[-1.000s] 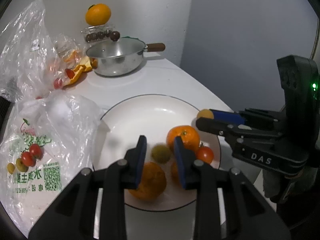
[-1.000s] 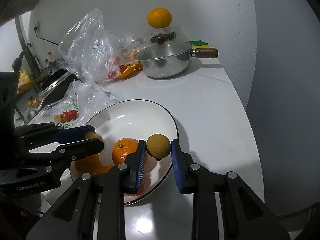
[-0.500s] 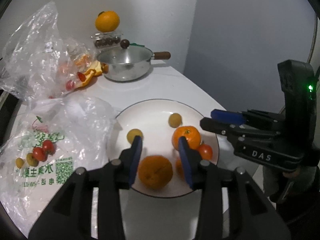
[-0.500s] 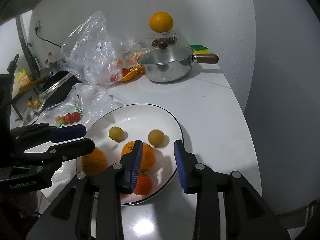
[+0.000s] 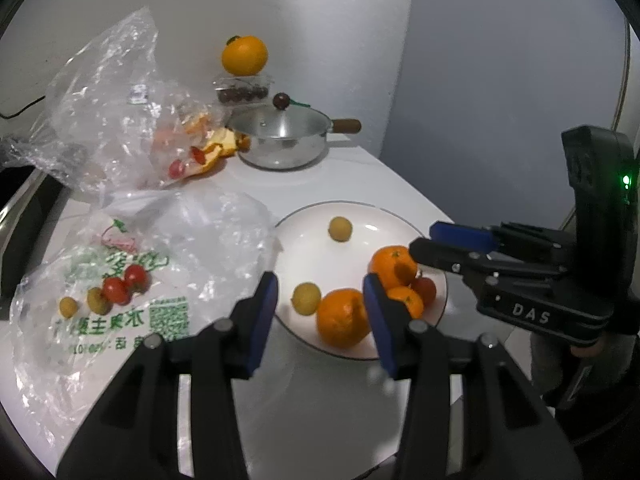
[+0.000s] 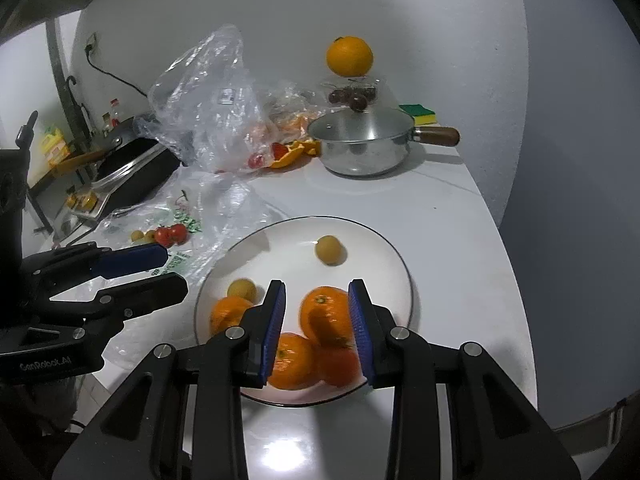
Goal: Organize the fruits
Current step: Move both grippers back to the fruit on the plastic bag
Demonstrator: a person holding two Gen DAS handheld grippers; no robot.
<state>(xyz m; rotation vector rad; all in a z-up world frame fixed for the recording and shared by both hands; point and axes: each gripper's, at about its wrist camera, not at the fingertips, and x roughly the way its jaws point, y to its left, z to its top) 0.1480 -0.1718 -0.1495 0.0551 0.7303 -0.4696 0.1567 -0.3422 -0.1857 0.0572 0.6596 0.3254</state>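
A white plate (image 5: 320, 256) holds three oranges (image 5: 343, 317), a red tomato (image 5: 426, 288) and two small yellow fruits (image 5: 340, 229) (image 5: 306, 298). My left gripper (image 5: 318, 284) hovers over the plate's near edge; its jaws are opening and nothing is between the pads. My right gripper (image 6: 317, 286) hangs open and empty above an orange (image 6: 326, 316) without touching it. In the right wrist view the yellow fruits (image 6: 329, 251) (image 6: 241, 289) lie apart on the plate (image 6: 280, 248). Each gripper shows in the other's view: the right gripper (image 5: 424, 238) and the left gripper (image 6: 174, 269).
A printed plastic bag (image 5: 120, 320) with cherry tomatoes and small yellow fruits lies left of the plate. Behind it sit a crumpled clear bag (image 5: 120, 112) with peel, a lidded steel pot (image 5: 280, 140) and an orange (image 5: 244, 55) on a clear box. The counter edge curves at the right.
Both grippers let go of a small yellow fruit; the two fruits now lie on the plate. Both sets of jaws opened, and both grippers drew back and up from the plate.
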